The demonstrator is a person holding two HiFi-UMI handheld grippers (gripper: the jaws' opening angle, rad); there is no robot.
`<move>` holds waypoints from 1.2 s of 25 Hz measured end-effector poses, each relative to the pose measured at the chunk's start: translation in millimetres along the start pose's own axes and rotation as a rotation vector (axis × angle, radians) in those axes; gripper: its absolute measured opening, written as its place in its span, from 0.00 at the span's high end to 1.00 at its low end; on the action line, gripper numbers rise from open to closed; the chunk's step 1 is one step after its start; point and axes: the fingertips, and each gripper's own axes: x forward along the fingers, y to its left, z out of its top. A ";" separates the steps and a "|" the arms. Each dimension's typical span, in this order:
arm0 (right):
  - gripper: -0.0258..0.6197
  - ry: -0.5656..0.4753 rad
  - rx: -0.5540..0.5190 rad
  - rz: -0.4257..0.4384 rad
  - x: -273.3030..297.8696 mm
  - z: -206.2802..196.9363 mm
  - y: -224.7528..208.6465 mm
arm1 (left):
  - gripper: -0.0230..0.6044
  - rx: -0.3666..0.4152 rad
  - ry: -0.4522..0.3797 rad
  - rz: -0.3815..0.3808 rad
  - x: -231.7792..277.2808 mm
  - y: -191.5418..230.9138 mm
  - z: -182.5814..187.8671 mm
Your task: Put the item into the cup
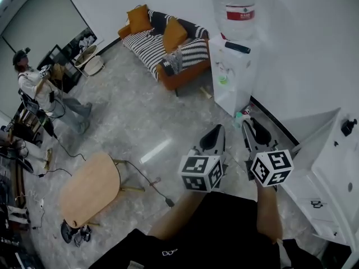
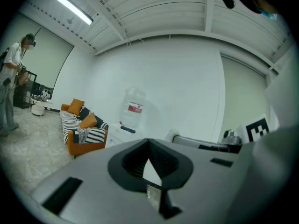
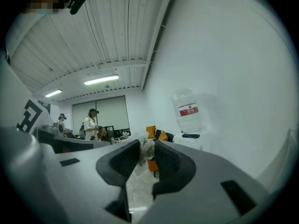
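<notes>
I hold both grippers level in front of me, side by side, pointing toward a white water dispenser (image 1: 233, 74). In the right gripper view my right gripper (image 3: 145, 147) has a small crumpled pale item (image 3: 144, 152) pinched between its pads. In the head view a bit of teal and pink shows at that gripper's tip (image 1: 247, 122). My left gripper (image 2: 148, 143), just left of the right one in the head view (image 1: 217, 130), has its fingertips meeting with nothing between them. A small green thing (image 1: 223, 80), perhaps a cup, sits in the dispenser's recess.
A large water bottle (image 1: 238, 7) tops the dispenser. An orange sofa (image 1: 168, 43) with striped cushions stands behind it to the left. A white cabinet (image 1: 331, 172) lies to my right, a low wooden table (image 1: 90, 186) and a floor cable to my left. A person (image 1: 42, 91) stands far left.
</notes>
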 end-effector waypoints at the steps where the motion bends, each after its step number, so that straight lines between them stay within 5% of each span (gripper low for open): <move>1: 0.80 -0.001 0.002 0.001 0.3 -0.1 -0.8 | 0.94 0.003 0.002 0.002 0.1 -0.1 -0.6; 11: 0.80 -0.012 -0.001 0.010 2.2 6.8 -0.3 | 0.94 0.027 -0.018 -0.024 6.0 -3.6 12.8; 30: 0.80 0.010 0.042 -0.127 -5.5 -0.2 -61.6 | 0.94 -0.004 0.023 -0.166 61.6 -28.2 1.7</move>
